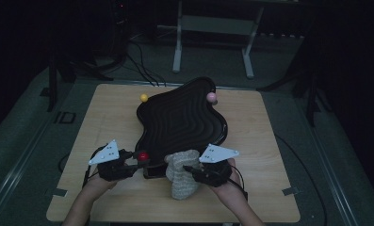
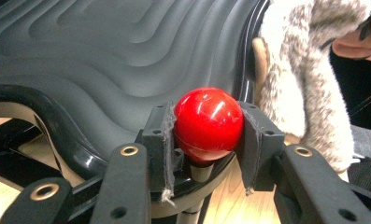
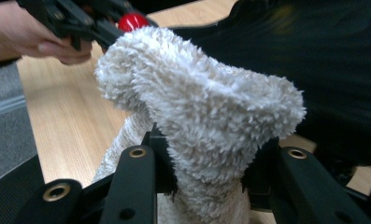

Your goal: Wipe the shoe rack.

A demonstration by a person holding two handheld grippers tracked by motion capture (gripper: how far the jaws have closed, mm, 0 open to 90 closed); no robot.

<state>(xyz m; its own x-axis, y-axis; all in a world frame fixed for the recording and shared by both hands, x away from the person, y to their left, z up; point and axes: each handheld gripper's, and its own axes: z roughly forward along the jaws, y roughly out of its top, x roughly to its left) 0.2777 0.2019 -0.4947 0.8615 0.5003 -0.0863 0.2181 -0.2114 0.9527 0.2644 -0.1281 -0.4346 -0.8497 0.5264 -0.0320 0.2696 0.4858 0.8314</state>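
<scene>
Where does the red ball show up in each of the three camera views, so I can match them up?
High view: the red ball sits lower left of centre, at the black tray's near edge, between the left gripper's jaws.
Left gripper view: centre, clamped between the two pads.
Right gripper view: top left, a small part of it behind the fluffy cloth.
Shared landmark: the fluffy cloth, beside the ball in all three.

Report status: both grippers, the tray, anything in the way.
Left gripper shut on red ball at tray rim. Right gripper shut on fluffy cloth. Nothing in the way.
</scene>
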